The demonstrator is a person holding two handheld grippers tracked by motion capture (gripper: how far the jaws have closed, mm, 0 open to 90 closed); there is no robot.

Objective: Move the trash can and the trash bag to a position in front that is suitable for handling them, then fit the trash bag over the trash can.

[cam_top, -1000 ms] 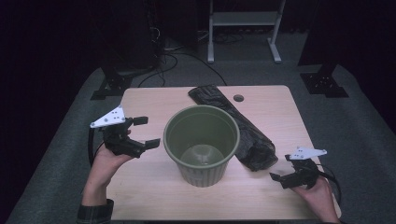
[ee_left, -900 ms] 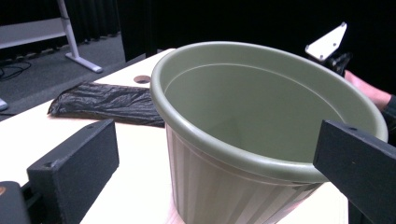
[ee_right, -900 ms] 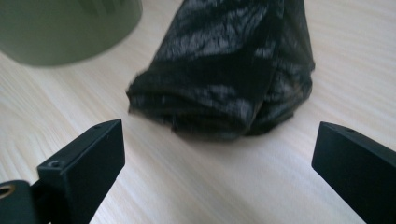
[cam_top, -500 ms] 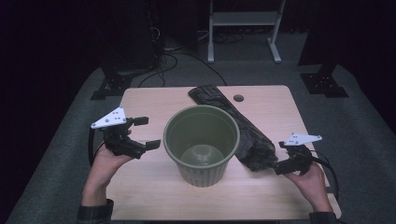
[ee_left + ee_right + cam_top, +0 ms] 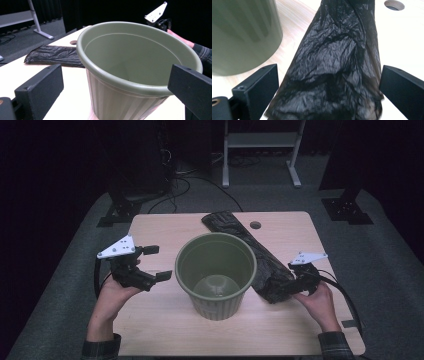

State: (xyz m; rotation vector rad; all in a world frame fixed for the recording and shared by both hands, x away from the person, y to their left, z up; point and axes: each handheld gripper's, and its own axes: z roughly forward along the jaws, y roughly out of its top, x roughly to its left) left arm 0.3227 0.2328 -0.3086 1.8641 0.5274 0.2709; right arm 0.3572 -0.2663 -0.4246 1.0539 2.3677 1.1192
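Note:
A green plastic bin [image 5: 216, 272] stands empty in the middle of the table. A crumpled black bag [image 5: 255, 255] lies flat behind and to the right of it, running from the back centre towards the front right. My left gripper [image 5: 156, 263] hovers open just left of the bin, whose rim [image 5: 130, 82] sits between its jaws in the left gripper view. My right gripper [image 5: 295, 282] is open at the bag's near end. In the right gripper view the bag [image 5: 334, 72] lies between the two wide-apart jaws, with the bin's wall [image 5: 242, 35] at the left.
The wooden table [image 5: 165, 330] has a round cable hole [image 5: 255, 225] near its back edge. Dark carpet surrounds it, with a white stand [image 5: 260, 155] and black frame feet [image 5: 345, 207] behind. A cable [image 5: 345, 305] trails from the right gripper.
My right gripper has moved forward and left from the table's front right to the near end of the black bag. The left gripper and the bin have stayed put.

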